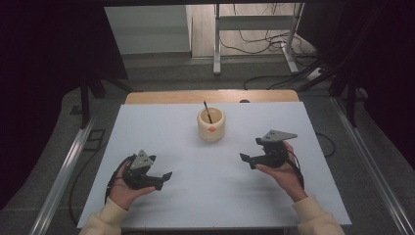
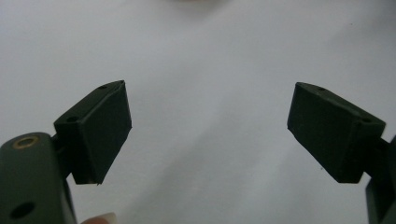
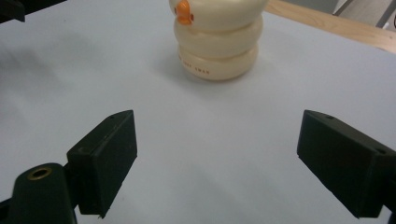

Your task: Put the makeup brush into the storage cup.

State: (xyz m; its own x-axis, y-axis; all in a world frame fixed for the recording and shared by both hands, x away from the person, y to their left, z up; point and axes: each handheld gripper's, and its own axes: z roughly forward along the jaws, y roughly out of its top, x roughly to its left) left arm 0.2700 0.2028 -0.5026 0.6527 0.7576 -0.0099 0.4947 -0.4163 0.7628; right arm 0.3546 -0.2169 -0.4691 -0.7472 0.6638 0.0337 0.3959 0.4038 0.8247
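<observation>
both claws, left gripper [image 1: 165,177] and right gripper [image 1: 247,158], gape released; a careless reach could topple the cream pen holder [image 1: 211,126] and black pen [image 1: 208,112] at centre frame.

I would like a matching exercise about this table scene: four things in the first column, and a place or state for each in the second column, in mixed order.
Things:
1. cream cup
2. black stick
3. left gripper
4. right gripper

Places or states:
a. stands tilted inside the cup
b. open, at the near left of the white table
c. open, at the right, pointing inward
d. at the middle of the table's far part, with an orange mark

Pairs: 1-d, 2-a, 3-b, 4-c
</observation>
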